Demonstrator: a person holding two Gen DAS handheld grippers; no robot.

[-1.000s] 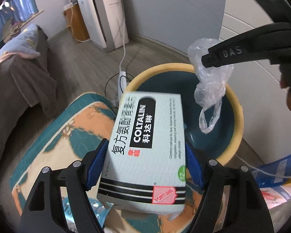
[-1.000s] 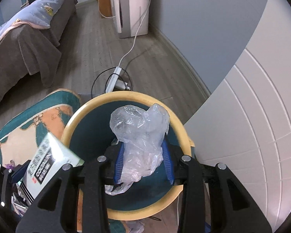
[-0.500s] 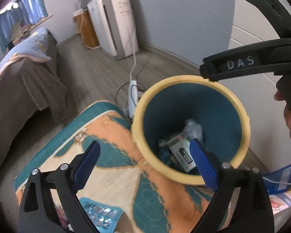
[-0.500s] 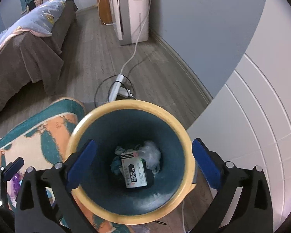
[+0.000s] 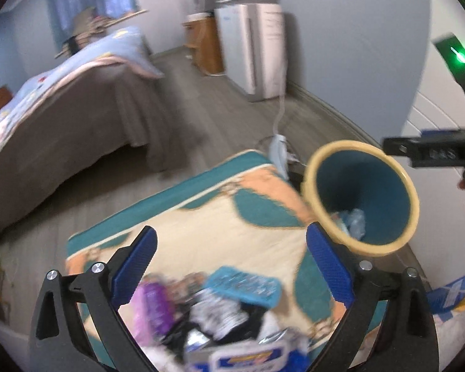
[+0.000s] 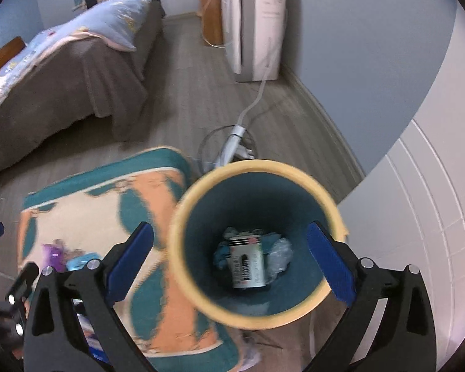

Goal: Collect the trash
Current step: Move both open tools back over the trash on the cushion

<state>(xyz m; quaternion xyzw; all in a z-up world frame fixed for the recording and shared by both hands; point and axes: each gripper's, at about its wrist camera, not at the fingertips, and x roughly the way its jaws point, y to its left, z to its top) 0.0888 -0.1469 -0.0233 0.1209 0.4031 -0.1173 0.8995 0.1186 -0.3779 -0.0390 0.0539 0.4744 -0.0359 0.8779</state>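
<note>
A teal bin with a yellow rim [image 6: 251,164] stands on the floor beside a patterned rug [image 6: 86,214]. Inside it lie a white medicine box [image 6: 248,260] and a crumpled clear plastic bag [image 6: 280,255]. My right gripper [image 6: 229,228] hangs open and empty above the bin's mouth. My left gripper [image 5: 231,232] is over the rug [image 5: 201,217], left of the bin [image 5: 341,146]; its jaws are still opening with nothing between them. Below it lies a blurred trash heap with a purple wrapper [image 5: 152,307] and a blue blister pack [image 5: 241,285].
A bed with a brown cover [image 5: 62,124] fills the left. A white appliance [image 6: 254,24] stands by the back wall, its cable running to a power strip [image 6: 232,145] behind the bin. A white panelled wall [image 6: 418,217] rises at the right.
Both grippers opened; the medicine box and the plastic bag dropped into the bin. My left gripper then swung back and up, left over the rug's trash. The right one rose a little.
</note>
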